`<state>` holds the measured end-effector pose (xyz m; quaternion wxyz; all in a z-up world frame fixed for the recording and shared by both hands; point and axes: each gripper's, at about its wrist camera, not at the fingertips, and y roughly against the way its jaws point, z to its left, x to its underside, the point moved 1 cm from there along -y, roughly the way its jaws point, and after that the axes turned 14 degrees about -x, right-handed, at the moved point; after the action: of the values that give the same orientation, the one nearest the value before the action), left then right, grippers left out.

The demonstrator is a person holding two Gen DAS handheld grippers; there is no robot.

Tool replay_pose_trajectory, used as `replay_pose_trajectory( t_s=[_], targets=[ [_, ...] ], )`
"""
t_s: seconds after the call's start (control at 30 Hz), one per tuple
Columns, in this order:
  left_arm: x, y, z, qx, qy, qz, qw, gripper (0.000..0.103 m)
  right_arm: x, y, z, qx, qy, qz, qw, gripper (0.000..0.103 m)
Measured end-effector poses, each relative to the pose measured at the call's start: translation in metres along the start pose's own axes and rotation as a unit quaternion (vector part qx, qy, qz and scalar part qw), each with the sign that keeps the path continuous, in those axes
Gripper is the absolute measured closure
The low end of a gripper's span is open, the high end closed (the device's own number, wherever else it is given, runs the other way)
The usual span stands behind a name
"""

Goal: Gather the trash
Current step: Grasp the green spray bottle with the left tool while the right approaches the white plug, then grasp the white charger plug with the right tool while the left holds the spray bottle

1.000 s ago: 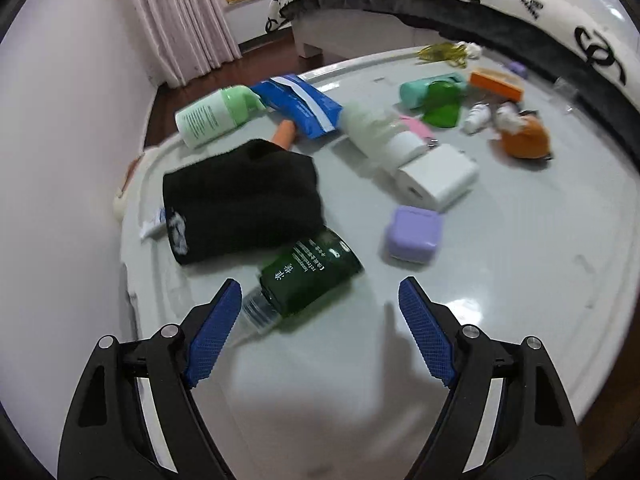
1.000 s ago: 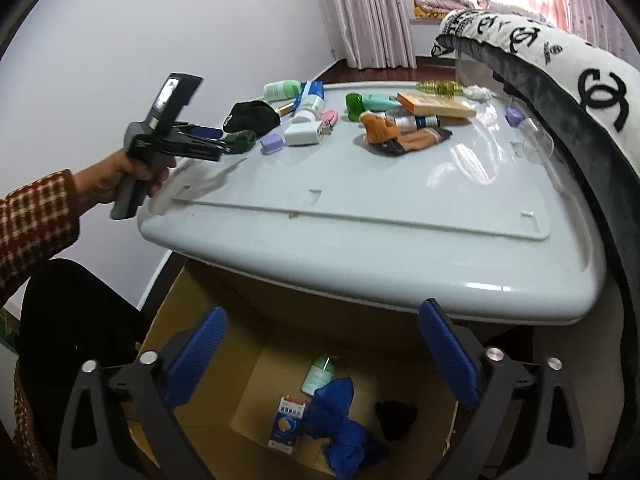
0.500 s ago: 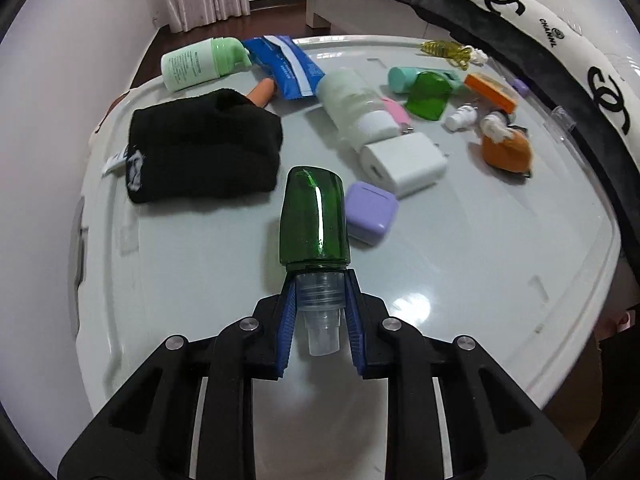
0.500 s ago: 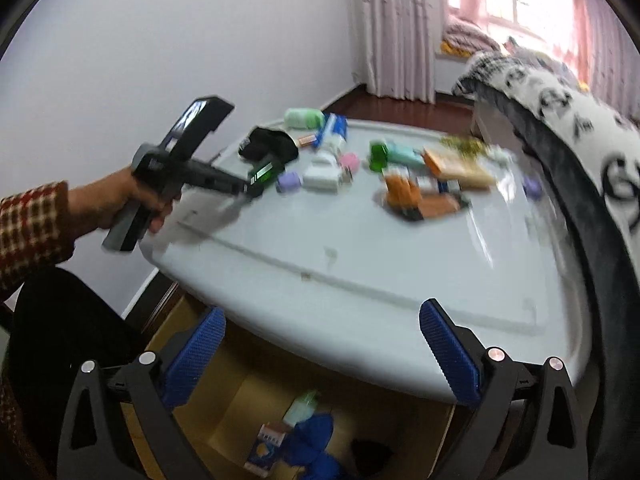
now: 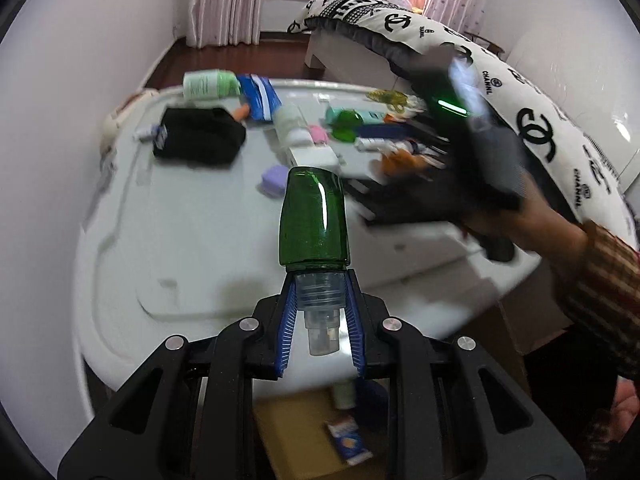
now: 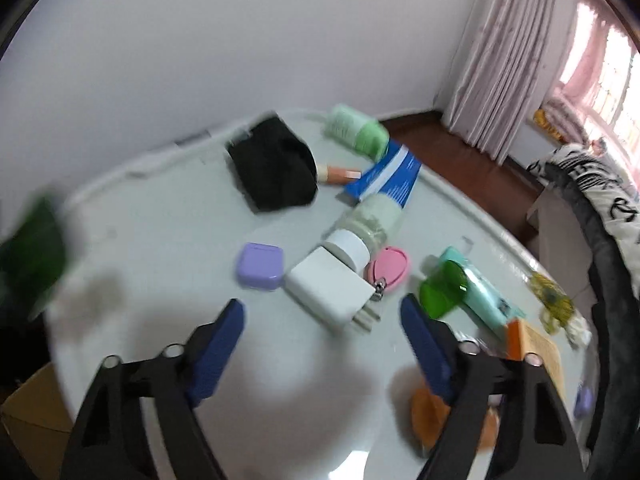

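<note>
The left gripper (image 5: 320,312) is clamped on the clear cap end of a dark green bottle (image 5: 314,220), its blue pads pressed against both sides of the neck. The bottle points straight away from the gripper and is lifted off the white desk (image 5: 192,248), hanging over the desk's near edge. Directly below, an open cardboard box (image 5: 288,436) sits on the floor with a small blue and white packet (image 5: 348,440) and a pale bottle inside.

The right gripper (image 6: 324,344) is spread wide and holds nothing. It hovers low over the middle of the desk (image 6: 160,240), with a white power adapter (image 6: 332,288) lying just beyond and between its two blue fingers. A lilac case (image 6: 260,266) sits just to the left of the adapter, and a pink oval tag (image 6: 388,268) touches its far right corner. A white-capped frosted jar (image 6: 364,232) lies behind the adapter. Farther back are a folded black cloth (image 6: 276,168), a blue pouch (image 6: 384,180) and a pale green bottle (image 6: 356,132). To the right lie a teal tube with a bright green cap (image 6: 444,290) and an orange box (image 6: 536,348). The view is blurred.
</note>
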<state>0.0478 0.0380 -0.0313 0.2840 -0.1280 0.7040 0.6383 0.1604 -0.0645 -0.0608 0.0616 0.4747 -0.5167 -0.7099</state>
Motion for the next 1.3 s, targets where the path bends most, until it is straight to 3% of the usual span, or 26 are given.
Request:
replay_pose_trajectory(
  t_s=[0.13,0.37,0.43,0.57,0.9,0.97,1.03,1.07,1.3],
  targets=[
    [0.005,-0.005,-0.001,0.001,-0.014,0.008,0.9999,0.080,-0.009,-0.036,-0.018,-0.002,-0.020,0.053,0.998,0.032],
    [0.006,-0.003,0.001,0.013,-0.008,0.003,0.9999,0.080,-0.023,-0.053,-0.017,-0.016,-0.040,0.051,0.998,0.033],
    [0.006,-0.002,0.001,0.019,-0.004,0.002,0.9998,0.080,-0.026,-0.054,-0.017,-0.007,-0.052,0.058,0.997,0.046],
    [0.006,-0.001,0.002,0.012,-0.002,-0.002,0.9999,0.080,-0.022,-0.046,-0.010,0.007,-0.070,0.064,0.995,0.059],
    [0.008,0.005,-0.010,0.009,-0.022,-0.012,0.9996,0.080,0.010,-0.004,0.009,0.006,-0.082,0.050,0.995,0.070],
    [0.008,0.005,-0.011,0.012,-0.022,-0.014,0.9996,0.080,0.015,-0.001,0.009,-0.029,-0.086,0.058,0.994,0.072],
    [0.008,0.005,-0.013,0.014,-0.025,-0.015,0.9995,0.080,0.019,0.002,0.014,-0.015,-0.065,0.053,0.996,0.060],
    [0.008,0.006,-0.013,0.014,-0.025,-0.017,0.9994,0.080,0.024,0.001,0.015,-0.021,-0.055,0.059,0.997,0.049],
    [0.007,-0.004,-0.015,0.012,-0.030,-0.005,0.9995,0.080,0.036,-0.002,0.001,-0.065,-0.040,0.070,0.995,0.039]
  ],
)
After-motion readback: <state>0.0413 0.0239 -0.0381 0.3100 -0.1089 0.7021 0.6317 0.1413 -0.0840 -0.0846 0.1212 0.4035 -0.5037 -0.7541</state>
